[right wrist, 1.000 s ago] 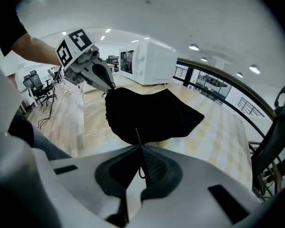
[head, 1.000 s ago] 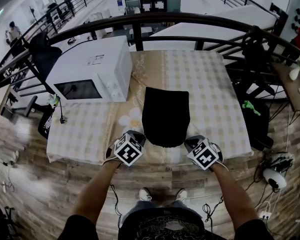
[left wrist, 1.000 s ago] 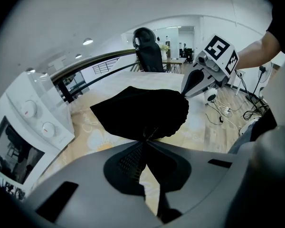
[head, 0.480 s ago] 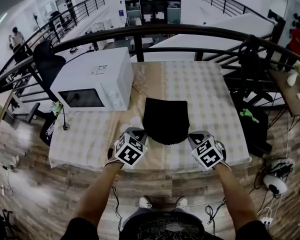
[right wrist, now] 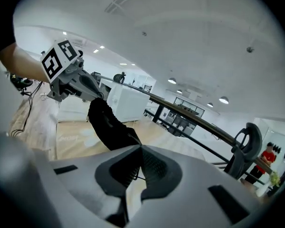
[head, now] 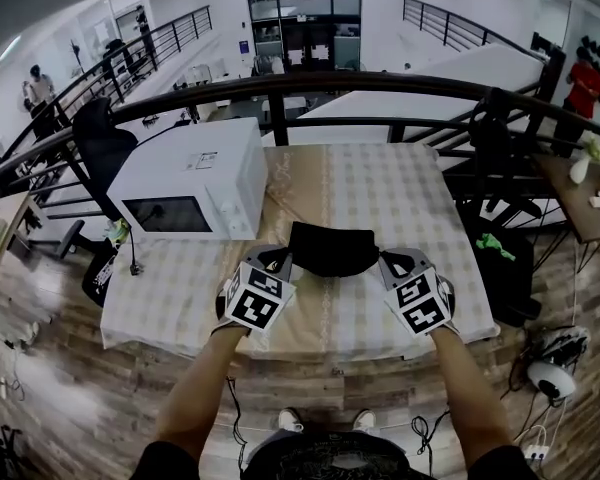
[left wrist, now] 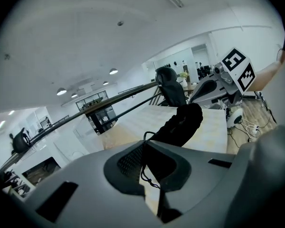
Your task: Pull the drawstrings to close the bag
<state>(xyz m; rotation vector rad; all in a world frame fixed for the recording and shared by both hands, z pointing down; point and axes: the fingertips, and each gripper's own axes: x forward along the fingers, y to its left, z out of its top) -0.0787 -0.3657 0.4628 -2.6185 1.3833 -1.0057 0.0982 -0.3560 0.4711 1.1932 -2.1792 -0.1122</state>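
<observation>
The black drawstring bag is stretched by its mouth between my two grippers, above the near part of the checked table. My left gripper is shut on a thin black drawstring at the bag's left end. My right gripper is shut on the drawstring at the right end. In the left gripper view the bag runs from my jaws towards the other gripper. The right gripper view shows the bag the same way. Whether the bag's bottom touches the table is hidden.
A white microwave stands on the table's left half, close to the bag. A dark railing runs behind the table. The table's front edge lies just below my grippers, with cables on the wooden floor.
Both grippers have risen together with the drawstrings in them. The bag, flat on the table a second ago, is now pulled up and looks much shorter.
</observation>
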